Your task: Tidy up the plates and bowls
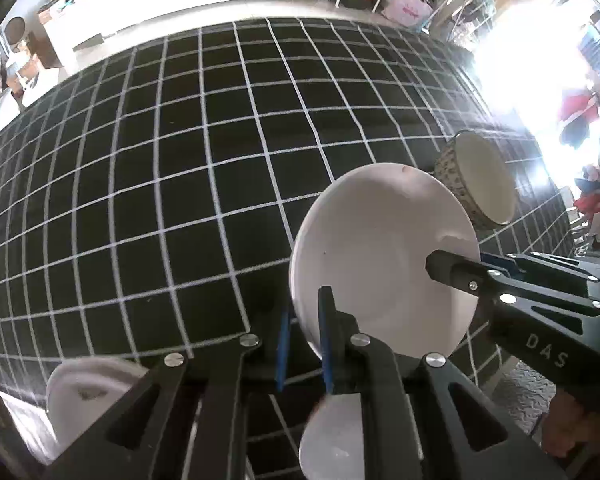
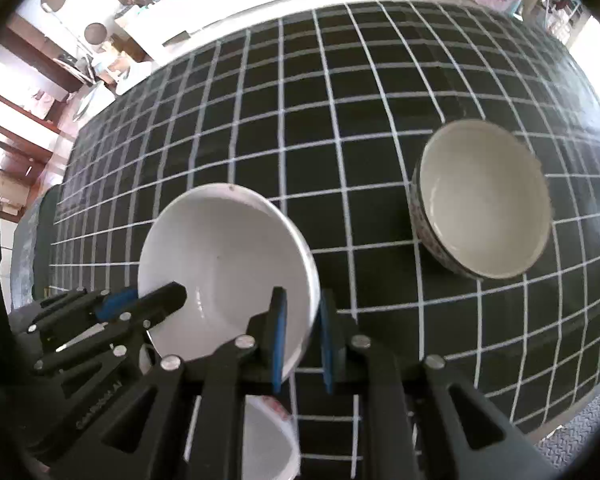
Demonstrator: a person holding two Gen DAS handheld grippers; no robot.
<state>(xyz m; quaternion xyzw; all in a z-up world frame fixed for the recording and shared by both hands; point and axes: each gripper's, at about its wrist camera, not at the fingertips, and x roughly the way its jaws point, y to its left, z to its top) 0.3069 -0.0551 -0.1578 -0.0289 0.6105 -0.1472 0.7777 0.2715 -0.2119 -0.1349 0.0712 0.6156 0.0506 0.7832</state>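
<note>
- White bowl [image 2: 224, 268] pinched on opposite rims by both tongs, lifted clear of the counter [image 1: 140, 200] and tipped so its open side faces up toward the cameras.
- Left tongs [image 1: 304, 336] nearly pressed together on the bowl's left rim, one blue pad inside the wall, one outside.
- Right tongs [image 2: 302, 336] likewise clamped on the right rim, wall sandwiched between the blue pads.
- Both pointing steeply downward, one on each side of the bowl, each visible in the other's view reaching in from the side.
- Patterned bowl [image 2: 484, 200] standing upright on the black grid cloth, to the right of the held bowl and somewhat farther, well apart from it; right tongs the nearer of the two.
- Likely next step: carrying the white bowl rightward and lowering it into the patterned one, rims kept level so it nests rather than catching an edge.
- Another white dish [image 1: 88, 392] at the near left edge of the counter, and a further white bowl [image 2: 268, 440] below the tongs at the near edge, partly hidden.
- Cluttered room beyond the far edge, detail too small to tell.
</note>
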